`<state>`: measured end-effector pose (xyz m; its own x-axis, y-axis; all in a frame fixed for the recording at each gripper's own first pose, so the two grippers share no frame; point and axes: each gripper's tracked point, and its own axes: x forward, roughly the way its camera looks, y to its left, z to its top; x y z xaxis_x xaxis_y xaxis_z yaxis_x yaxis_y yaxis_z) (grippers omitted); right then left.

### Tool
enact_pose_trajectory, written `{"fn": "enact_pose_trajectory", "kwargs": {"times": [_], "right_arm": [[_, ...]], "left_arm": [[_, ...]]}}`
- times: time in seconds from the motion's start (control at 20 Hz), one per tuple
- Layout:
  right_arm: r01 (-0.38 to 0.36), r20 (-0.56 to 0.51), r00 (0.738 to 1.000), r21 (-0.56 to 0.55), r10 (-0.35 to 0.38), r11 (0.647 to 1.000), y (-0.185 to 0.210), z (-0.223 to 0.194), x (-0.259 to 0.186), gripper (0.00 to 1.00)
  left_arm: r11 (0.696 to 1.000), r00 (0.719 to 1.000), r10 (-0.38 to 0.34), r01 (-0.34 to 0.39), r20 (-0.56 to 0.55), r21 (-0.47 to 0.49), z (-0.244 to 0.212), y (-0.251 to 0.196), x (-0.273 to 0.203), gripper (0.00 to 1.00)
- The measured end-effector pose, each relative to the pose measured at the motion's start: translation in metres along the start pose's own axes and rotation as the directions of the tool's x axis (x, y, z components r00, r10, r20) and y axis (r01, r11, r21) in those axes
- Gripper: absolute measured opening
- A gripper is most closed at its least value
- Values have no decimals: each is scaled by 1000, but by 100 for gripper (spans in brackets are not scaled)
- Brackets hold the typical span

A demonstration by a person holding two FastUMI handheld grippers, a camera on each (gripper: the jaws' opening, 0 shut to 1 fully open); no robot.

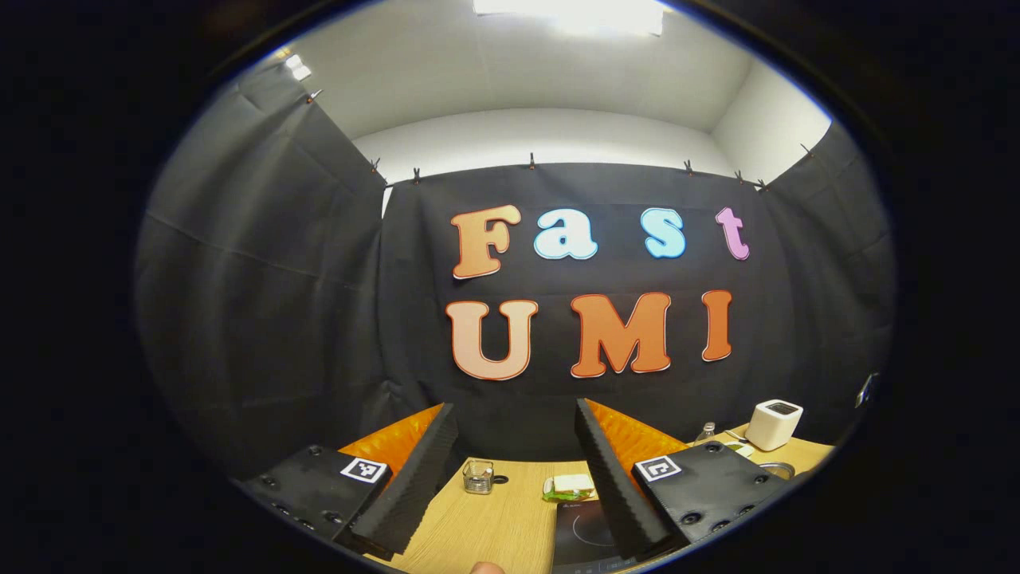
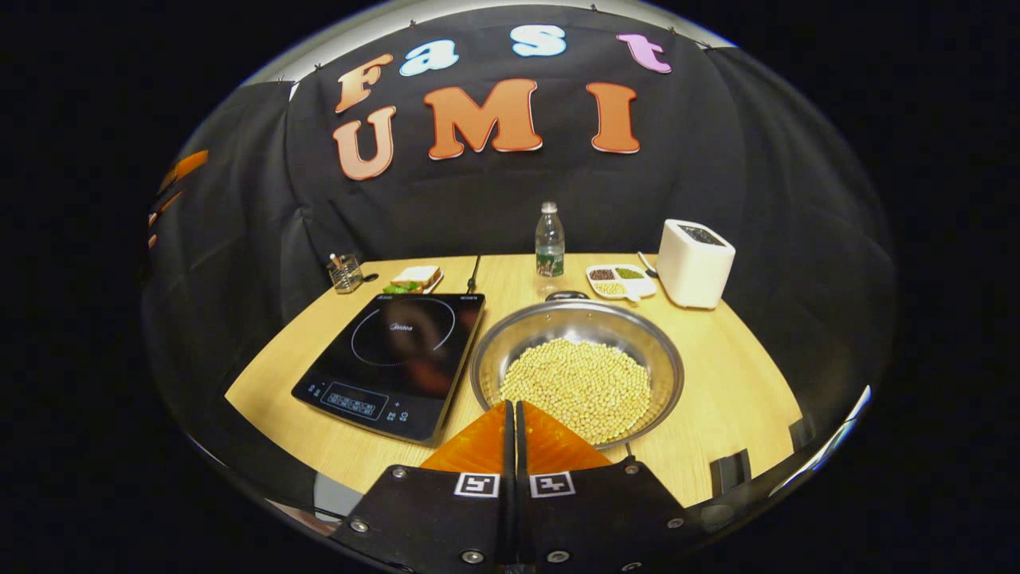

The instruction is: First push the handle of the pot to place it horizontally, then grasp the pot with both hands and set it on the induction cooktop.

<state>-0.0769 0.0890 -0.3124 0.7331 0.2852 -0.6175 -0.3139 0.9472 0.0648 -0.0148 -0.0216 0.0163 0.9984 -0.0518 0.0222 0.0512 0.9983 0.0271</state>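
Opening step, handle not yet pushed: the right claw [image 2: 511, 414] is held closed and empty at the near rim of the pot [image 2: 577, 368], which is filled with pale beans and rests on the tabletop [image 2: 741, 375] just right of the induction cooktop [image 2: 396, 355]. The left claw [image 1: 518, 470] is held open and raised, gripping nothing. The pot's dark handle [image 2: 567, 296], seen at the far rim, is judged to need reaching and pushing next.
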Motion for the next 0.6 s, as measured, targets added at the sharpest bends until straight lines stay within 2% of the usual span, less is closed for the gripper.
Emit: {"fn": "enact_pose_trajectory", "kwargs": {"times": [0.45, 0.6], "right_arm": [[-14, -163, 987, 21, 17, 1000, -3, -59, 30, 0], [6, -213, 977, 13, -4, 1000, -12, -78, 39, 0]], "left_arm": [[999, 999, -46, 45, -24, -17, -5, -14, -8, 98], [999, 998, -48, 47, -32, -17, -7, -16, -8, 98]]}}
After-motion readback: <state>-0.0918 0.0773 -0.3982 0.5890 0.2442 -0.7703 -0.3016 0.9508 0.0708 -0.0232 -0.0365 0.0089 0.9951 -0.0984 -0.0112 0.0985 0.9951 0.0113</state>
